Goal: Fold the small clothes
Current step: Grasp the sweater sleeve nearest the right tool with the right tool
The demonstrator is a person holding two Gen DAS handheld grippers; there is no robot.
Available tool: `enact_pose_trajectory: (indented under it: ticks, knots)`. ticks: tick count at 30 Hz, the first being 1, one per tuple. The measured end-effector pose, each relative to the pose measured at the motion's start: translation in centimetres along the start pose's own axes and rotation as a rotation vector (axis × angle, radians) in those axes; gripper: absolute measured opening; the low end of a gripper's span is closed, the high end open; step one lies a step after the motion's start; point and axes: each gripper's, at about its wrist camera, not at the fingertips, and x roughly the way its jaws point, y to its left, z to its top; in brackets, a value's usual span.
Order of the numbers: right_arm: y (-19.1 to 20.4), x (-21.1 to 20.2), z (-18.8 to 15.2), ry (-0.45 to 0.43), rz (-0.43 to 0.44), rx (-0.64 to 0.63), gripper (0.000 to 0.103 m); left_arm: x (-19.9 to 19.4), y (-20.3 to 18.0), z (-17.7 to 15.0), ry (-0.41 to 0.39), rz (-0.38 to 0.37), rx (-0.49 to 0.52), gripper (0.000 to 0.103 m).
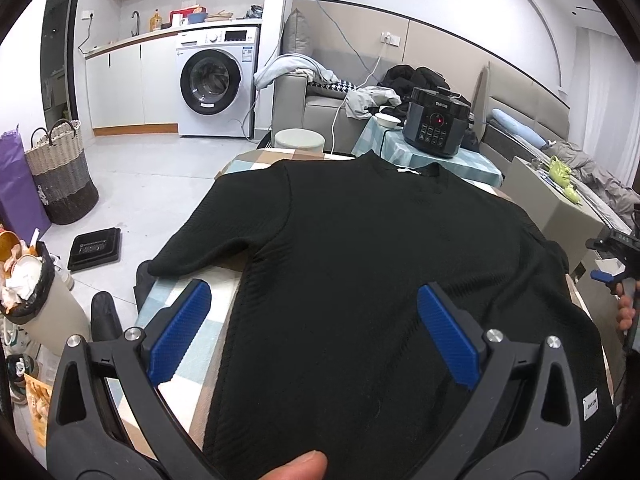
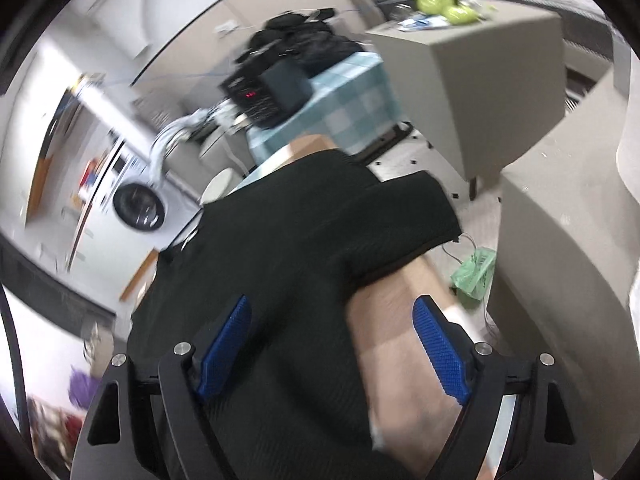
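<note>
Black knit fills the left wrist view: the sweater [image 1: 360,264] lies flat on the checked surface [image 1: 188,300], neck at the far end, one short sleeve reaching out to the left, hem at the near edge with a small tag on its near right corner. The left gripper [image 1: 316,328] hangs over the near left side seam with its fingers [image 1: 180,332] spread and nothing between the pads. From here the risk, as I judge it, is a grab that takes only the top layer or bites off-centre, so the fold drags the body askew; the left sleeve already overhangs the surface edge and could slide off. A pressure cooker [image 1: 436,122] sits on the far table, well apart. In the right wrist view, badly blurred, the same cloth shows its right sleeve jutting toward the right edge of the tan surface. The right gripper [image 2: 332,352] straddles the garment's right edge, fingers apart and pinching nothing; moving this fast it could overshoot the seam or rumple the fabric.
</note>
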Motion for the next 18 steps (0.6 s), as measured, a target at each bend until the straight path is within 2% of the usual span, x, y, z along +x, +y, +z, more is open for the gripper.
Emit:
enact_pose_trajectory:
  ticks: [5, 9, 15, 18]
  knots:
    - [-1.5, 2.8, 1.9, 0.010, -0.086, 0.017, 0.085, 2.1, -0.3, -0.3, 0.023, 0.008, 0.001, 0.102]
    - [-2.9, 5.3, 2.7, 0.045, -0.107, 0.073, 0.085, 3.1, -0.3, -0.9, 0.032, 0.016, 0.007, 0.103]
    - [-3.8, 7.4, 3.4, 0.069, -0.108, 0.132, 0.085, 3.6, -0.3, -1.3, 0.034, 0.023, 0.007, 0.102]
    - [-4.3, 8.0, 3.6, 0.070, -0.054, 0.206, 0.082, 3.6, -0.3, -1.3, 0.034, 0.024, 0.007, 0.103]
